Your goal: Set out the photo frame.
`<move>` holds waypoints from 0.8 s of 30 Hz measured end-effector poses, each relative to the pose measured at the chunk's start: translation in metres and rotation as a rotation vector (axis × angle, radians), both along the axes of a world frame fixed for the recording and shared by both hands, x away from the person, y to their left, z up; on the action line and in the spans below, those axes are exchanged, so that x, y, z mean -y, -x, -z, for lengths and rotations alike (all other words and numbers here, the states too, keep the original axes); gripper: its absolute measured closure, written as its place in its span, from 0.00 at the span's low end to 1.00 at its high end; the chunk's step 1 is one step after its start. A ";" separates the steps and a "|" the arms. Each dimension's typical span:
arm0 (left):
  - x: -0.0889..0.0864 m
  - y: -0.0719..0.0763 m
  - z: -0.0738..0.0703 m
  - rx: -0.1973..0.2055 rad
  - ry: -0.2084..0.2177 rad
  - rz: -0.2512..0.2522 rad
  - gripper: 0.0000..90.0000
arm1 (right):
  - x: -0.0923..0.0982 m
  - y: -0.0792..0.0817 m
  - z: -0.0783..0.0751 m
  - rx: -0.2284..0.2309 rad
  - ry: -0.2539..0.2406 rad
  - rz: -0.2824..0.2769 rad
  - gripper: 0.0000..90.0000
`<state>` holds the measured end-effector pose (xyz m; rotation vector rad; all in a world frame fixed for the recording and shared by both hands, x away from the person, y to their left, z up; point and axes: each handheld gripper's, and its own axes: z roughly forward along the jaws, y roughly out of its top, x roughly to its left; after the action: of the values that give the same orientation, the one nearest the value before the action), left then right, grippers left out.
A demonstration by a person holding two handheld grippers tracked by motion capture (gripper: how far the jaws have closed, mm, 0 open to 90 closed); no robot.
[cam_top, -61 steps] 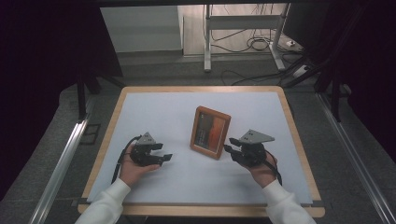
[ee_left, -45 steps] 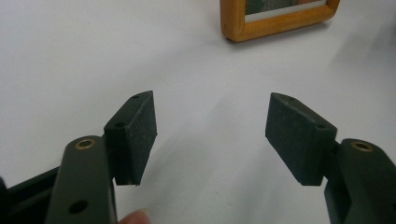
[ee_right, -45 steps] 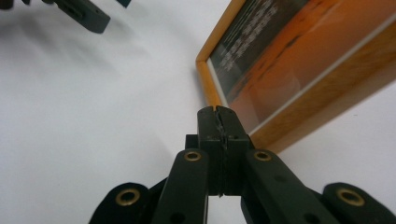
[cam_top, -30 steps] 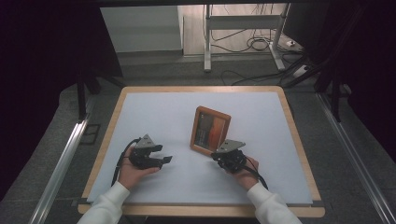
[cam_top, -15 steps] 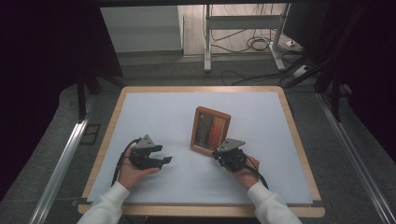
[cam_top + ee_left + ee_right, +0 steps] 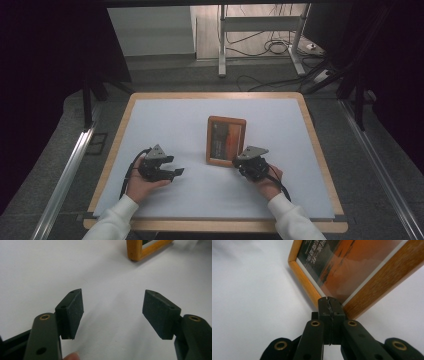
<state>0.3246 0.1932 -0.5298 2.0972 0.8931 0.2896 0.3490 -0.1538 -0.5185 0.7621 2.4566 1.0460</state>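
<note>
The right gripper's (image 6: pixel 329 301) fingers are pressed together with nothing between them, their tips at the near corner of the picture frame (image 6: pixel 352 272); whether they touch the wood I cannot tell. The frame lies flat just beyond them, its long axis running away from the person. The left gripper (image 6: pixel 112 311), fingers spread and empty, rests well to the side on the table (image 6: pixel 165 120), so the right hand is nearer.

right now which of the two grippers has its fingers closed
The right gripper, its fingers pressed together at the wooden picture frame's near corner. The left gripper has its fingers spread wide over the white table.
</note>
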 end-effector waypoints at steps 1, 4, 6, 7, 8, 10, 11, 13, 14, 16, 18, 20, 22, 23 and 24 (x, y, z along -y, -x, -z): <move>0.000 0.000 0.000 0.001 0.000 0.000 0.36 | 0.000 0.000 0.000 0.002 0.001 0.001 1.00; 0.000 0.000 0.000 0.001 -0.001 0.000 0.36 | 0.002 -0.001 0.000 0.004 -0.002 0.008 1.00; 0.000 0.000 0.000 0.002 0.000 -0.002 0.36 | 0.002 -0.001 0.000 0.006 0.000 0.009 1.00; 0.000 0.000 0.000 0.001 0.001 -0.002 0.36 | 0.003 -0.001 0.000 0.005 0.000 0.012 1.00; 0.000 0.000 0.000 0.001 0.001 -0.003 0.36 | 0.003 -0.002 0.000 0.006 0.000 0.014 1.00; -0.001 0.000 0.000 0.001 0.002 -0.003 0.36 | 0.004 -0.002 0.000 0.007 0.002 0.013 1.00; 0.000 0.000 0.000 0.002 0.001 -0.002 0.36 | 0.006 -0.004 0.000 0.001 -0.010 0.019 1.00; 0.000 0.000 0.000 0.002 -0.001 -0.002 0.36 | 0.007 -0.004 0.000 -0.001 -0.015 0.018 1.00; 0.000 0.000 0.000 0.002 -0.001 -0.002 0.36 | 0.007 -0.004 0.000 -0.001 -0.015 0.018 1.00; 0.000 -0.001 0.001 0.002 -0.001 -0.002 0.36 | 0.007 -0.003 0.000 0.003 -0.014 0.016 1.00; -0.001 -0.001 0.001 0.003 -0.003 -0.003 0.36 | 0.007 -0.002 -0.002 0.007 -0.026 0.011 1.00; -0.001 -0.001 0.001 0.005 -0.001 -0.004 0.36 | 0.007 0.000 -0.004 0.013 -0.034 0.008 1.00; -0.001 -0.001 0.001 0.007 -0.003 -0.004 0.36 | 0.008 0.001 -0.006 0.017 -0.039 0.007 1.00; -0.001 -0.001 0.001 0.007 -0.004 -0.006 0.36 | 0.009 0.001 -0.006 0.018 -0.040 0.008 1.00; -0.001 -0.001 0.000 0.009 -0.004 -0.007 0.36 | 0.010 0.002 -0.007 0.020 -0.039 0.008 1.00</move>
<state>0.3253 0.1944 -0.5302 2.0950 0.8958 0.3046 0.3474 -0.1634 -0.5115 0.7689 2.4206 1.0969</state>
